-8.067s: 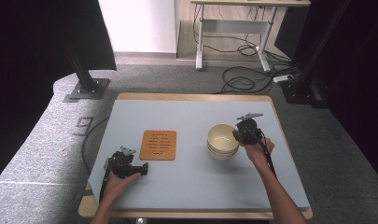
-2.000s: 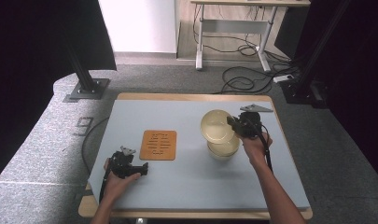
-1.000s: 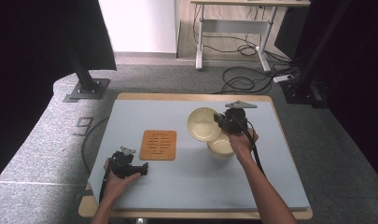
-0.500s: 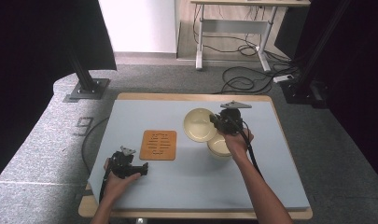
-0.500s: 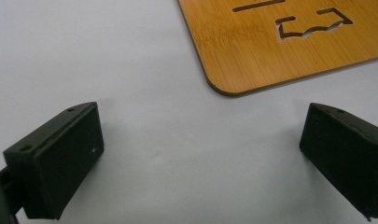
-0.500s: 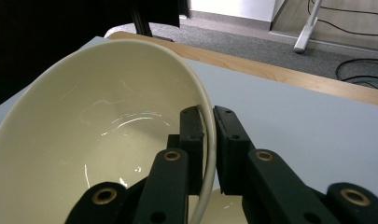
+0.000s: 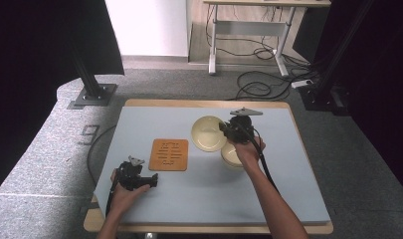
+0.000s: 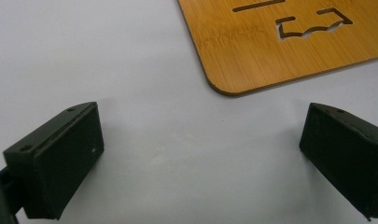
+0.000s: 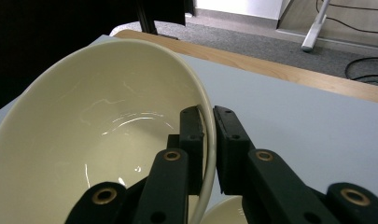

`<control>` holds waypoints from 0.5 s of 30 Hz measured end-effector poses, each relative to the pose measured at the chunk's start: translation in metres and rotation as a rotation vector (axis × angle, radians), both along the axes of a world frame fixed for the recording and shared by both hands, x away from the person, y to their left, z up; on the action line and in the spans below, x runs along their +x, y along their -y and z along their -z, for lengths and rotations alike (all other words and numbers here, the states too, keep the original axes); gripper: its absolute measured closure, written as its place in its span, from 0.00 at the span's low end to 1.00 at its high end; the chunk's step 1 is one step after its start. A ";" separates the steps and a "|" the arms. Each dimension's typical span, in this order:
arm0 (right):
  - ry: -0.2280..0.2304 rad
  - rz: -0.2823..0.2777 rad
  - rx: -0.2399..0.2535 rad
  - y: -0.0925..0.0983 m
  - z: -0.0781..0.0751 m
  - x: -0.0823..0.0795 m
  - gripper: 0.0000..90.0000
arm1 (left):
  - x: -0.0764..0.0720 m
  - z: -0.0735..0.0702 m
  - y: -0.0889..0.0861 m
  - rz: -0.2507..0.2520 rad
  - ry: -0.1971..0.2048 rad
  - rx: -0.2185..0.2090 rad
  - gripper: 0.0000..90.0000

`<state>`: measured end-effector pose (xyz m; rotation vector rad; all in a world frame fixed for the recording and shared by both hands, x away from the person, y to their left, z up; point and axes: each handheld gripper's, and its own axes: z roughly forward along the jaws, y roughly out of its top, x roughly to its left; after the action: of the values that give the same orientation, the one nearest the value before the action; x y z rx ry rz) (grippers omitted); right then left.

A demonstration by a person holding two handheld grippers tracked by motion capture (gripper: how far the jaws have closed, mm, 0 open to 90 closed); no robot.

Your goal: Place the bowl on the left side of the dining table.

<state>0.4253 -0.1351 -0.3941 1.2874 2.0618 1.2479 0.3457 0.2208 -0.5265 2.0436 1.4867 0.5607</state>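
My right gripper (image 7: 224, 127) is shut on the rim of a cream bowl (image 7: 208, 133), which it holds tilted above the blue table. In the right gripper view the bowl (image 9: 102, 126) has its rim pinched between the two black jaws, and my gripper (image 9: 209, 122) grips it at its right side. A second cream bowl (image 7: 231, 157) sits on the table below the right hand. My left gripper (image 7: 153, 180) rests open on the table near the front left, just short of the corner of a wooden mat (image 7: 169, 154). The mat's corner (image 8: 280, 46) lies ahead of my open left gripper (image 8: 200, 140).
The blue table top (image 7: 204, 194) has a wooden edge (image 7: 209, 103). Beyond it lie a grey floor, cables (image 7: 258, 84) and a desk frame (image 7: 249, 30). Black stands (image 7: 92, 89) flank the table at left and right.
My right gripper has lifted the top bowl off the stack and carried it left and tilted. The lower bowl stays put. The left gripper has not moved.
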 end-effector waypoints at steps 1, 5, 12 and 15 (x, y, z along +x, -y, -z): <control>0.000 -0.001 -0.002 -0.001 0.000 0.000 0.92 | 0.000 0.000 0.000 0.000 0.000 0.000 0.00; 0.000 -0.008 -0.004 -0.006 0.001 0.001 0.92 | 0.000 0.000 0.000 0.000 0.000 0.000 0.00; -0.003 -0.019 -0.004 -0.012 0.005 0.002 0.92 | 0.000 0.000 0.000 0.000 0.000 -0.001 0.00; -0.004 -0.024 -0.006 -0.015 0.006 0.002 0.92 | 0.000 0.000 0.000 -0.002 0.002 -0.001 0.00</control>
<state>0.4277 -0.1198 -0.4003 1.2673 2.0886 1.2495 0.3455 0.2206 -0.5266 2.0402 1.4875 0.5622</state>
